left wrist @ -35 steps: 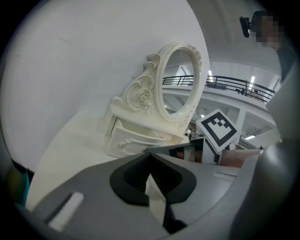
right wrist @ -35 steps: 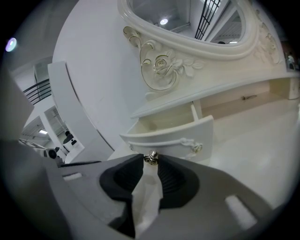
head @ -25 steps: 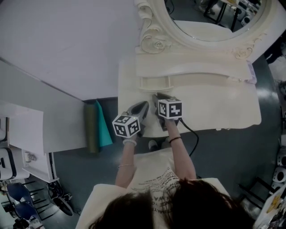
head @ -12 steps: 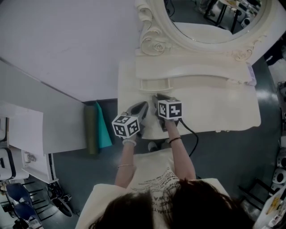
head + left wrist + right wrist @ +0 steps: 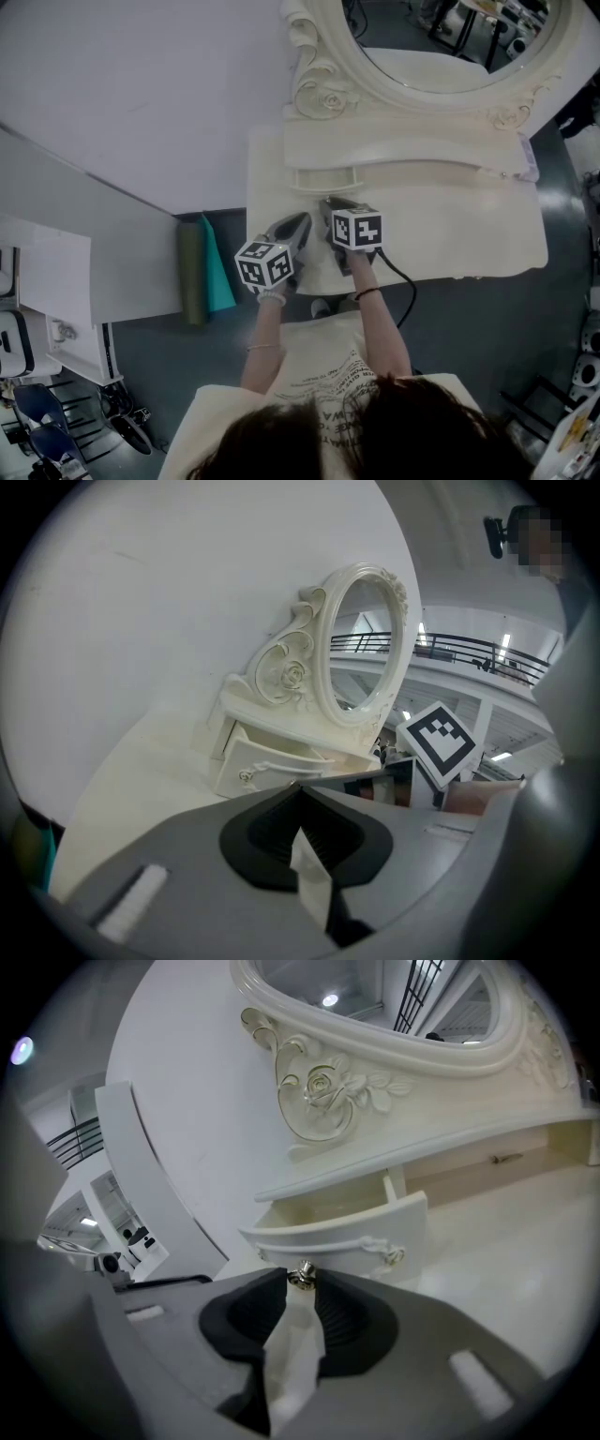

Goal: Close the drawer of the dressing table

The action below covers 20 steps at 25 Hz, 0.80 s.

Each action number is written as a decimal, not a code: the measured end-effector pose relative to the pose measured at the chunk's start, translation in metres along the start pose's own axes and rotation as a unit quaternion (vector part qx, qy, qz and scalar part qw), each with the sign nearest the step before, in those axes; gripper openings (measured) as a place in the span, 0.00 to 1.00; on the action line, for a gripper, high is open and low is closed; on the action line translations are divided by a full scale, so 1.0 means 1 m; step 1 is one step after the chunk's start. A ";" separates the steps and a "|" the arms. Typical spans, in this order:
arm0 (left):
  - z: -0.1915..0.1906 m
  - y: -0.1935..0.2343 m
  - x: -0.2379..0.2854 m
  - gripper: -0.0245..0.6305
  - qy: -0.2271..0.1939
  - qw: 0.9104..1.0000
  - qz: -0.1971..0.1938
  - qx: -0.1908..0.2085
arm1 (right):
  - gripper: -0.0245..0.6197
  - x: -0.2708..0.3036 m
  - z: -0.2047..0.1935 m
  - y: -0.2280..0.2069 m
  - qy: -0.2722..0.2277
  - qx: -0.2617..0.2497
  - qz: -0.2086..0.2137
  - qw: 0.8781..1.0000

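The cream dressing table carries an oval mirror, and its small left drawer stands pulled out. In the right gripper view the drawer front curves just ahead, and its metal knob sits pinched between the tips of my right gripper. In the head view my right gripper reaches the drawer front. My left gripper hovers beside it over the tabletop, shut and empty. From the left gripper view the open drawer lies ahead, untouched.
A shut wide drawer runs to the right under the mirror shelf. A white wall backs the table. On the floor left of the table lean a teal and olive roll. A white cabinet stands further left.
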<state>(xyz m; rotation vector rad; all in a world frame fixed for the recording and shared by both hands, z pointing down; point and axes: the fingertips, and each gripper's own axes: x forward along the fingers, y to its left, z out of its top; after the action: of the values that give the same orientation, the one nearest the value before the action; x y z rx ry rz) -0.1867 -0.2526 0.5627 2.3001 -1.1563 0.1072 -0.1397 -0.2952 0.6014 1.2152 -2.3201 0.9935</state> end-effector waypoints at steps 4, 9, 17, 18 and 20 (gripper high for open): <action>0.002 0.001 0.002 0.04 -0.002 1.000 0.001 0.000 | 0.18 0.001 0.002 -0.001 0.001 -0.002 0.002 1.000; 0.003 0.001 0.005 0.04 -0.001 1.000 0.003 -0.001 | 0.18 0.003 0.005 -0.003 0.002 -0.003 0.004 1.000; 0.006 0.006 0.008 0.04 -0.003 1.000 0.008 -0.002 | 0.18 0.008 0.010 -0.006 0.002 -0.004 0.006 1.000; 0.007 0.007 0.009 0.04 -0.003 1.000 0.009 -0.002 | 0.18 0.009 0.011 -0.006 0.002 -0.004 0.006 1.000; 0.008 0.008 0.010 0.04 -0.004 1.000 0.010 -0.003 | 0.18 0.010 0.013 -0.007 0.002 -0.004 0.006 1.000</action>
<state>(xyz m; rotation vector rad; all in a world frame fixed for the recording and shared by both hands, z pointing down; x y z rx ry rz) -0.1884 -0.2674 0.5626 2.2871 -1.1816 0.1029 -0.1397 -0.3132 0.6008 1.1959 -2.3296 0.9886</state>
